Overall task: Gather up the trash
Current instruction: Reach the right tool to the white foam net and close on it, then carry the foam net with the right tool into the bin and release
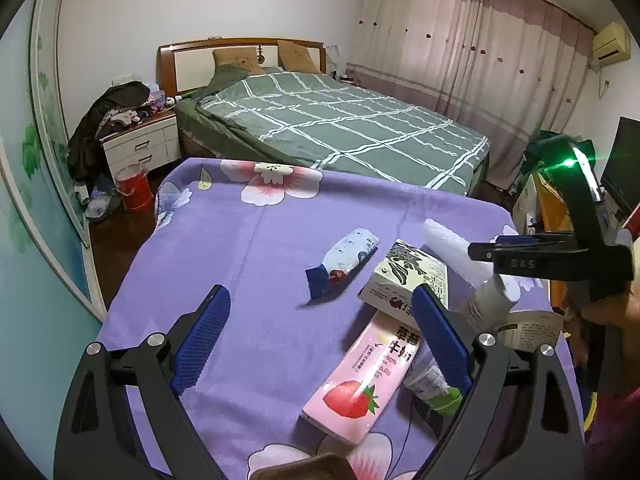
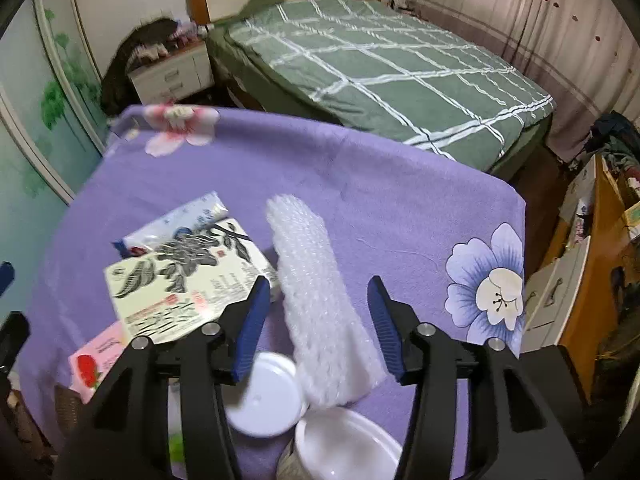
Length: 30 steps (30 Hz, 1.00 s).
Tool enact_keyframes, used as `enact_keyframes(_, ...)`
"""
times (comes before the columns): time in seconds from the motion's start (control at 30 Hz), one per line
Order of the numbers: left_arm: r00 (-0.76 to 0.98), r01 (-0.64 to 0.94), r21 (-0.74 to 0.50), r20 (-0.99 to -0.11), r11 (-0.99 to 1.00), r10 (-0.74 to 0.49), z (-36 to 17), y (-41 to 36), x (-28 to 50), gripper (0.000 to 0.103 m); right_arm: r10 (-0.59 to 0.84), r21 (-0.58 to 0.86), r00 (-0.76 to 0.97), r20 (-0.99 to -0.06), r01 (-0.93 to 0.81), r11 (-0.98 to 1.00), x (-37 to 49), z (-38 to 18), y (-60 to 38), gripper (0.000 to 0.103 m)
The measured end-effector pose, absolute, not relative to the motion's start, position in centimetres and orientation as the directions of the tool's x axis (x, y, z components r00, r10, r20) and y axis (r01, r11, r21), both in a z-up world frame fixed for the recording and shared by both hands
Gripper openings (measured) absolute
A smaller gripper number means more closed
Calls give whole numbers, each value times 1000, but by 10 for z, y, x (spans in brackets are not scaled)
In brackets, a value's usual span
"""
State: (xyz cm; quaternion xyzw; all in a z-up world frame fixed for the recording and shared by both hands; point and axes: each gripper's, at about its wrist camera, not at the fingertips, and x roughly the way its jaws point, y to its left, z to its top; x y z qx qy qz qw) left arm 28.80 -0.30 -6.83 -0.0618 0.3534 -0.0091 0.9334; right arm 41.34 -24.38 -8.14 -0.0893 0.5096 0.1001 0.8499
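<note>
Trash lies on a purple flowered cloth (image 1: pixel 248 248): a blue-white wrapper (image 1: pixel 344 258), a white box with black leaf print (image 1: pixel 404 280), a pink strawberry carton (image 1: pixel 364 372), a green-white tube (image 1: pixel 434 388), a white bottle (image 1: pixel 490 300), a paper cup (image 1: pixel 528 328) and a bubble-wrap roll (image 2: pixel 324 304). My left gripper (image 1: pixel 320 332) is open above the carton. My right gripper (image 2: pixel 318 320) is open, its fingers on either side of the bubble wrap; it also shows in the left wrist view (image 1: pixel 540 254). A white lid (image 2: pixel 264 394) and a cup (image 2: pixel 344 444) lie below it.
A brown basket rim (image 1: pixel 308 466) shows at the near edge. Beyond the table stands a green checked bed (image 1: pixel 340 128), a white nightstand (image 1: pixel 140 148) piled with clothes and a red bucket (image 1: pixel 134 188). A wooden dresser (image 2: pixel 580 280) stands on the right.
</note>
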Motion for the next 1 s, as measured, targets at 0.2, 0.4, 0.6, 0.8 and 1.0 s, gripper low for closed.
enact_keyframes(0.2,743,-23,-133,-666,991,-72,-74,3,292,91,33,-90,437,-899,-259,962,420,-97,-242,39)
enact_keyframes(0.4,749,-26,-138,-659,990,-72,-71,6,282,91,89,-31,495,-864,-230,973,408,-73,-255,13)
enact_keyframes(0.6,769,-8,-133,-635,991,-79,-58,0,262,91,148,36,594,-791,-197,980,371,-24,-281,13)
enact_keyframes(0.8,778,14,-127,-621,992,-91,-48,-12,233,91,173,83,647,-742,-167,982,310,0,-313,13)
enact_keyframes(1.0,785,44,-120,-610,992,-109,-44,-33,198,91,159,130,672,-723,-92,987,244,-9,-358,14)
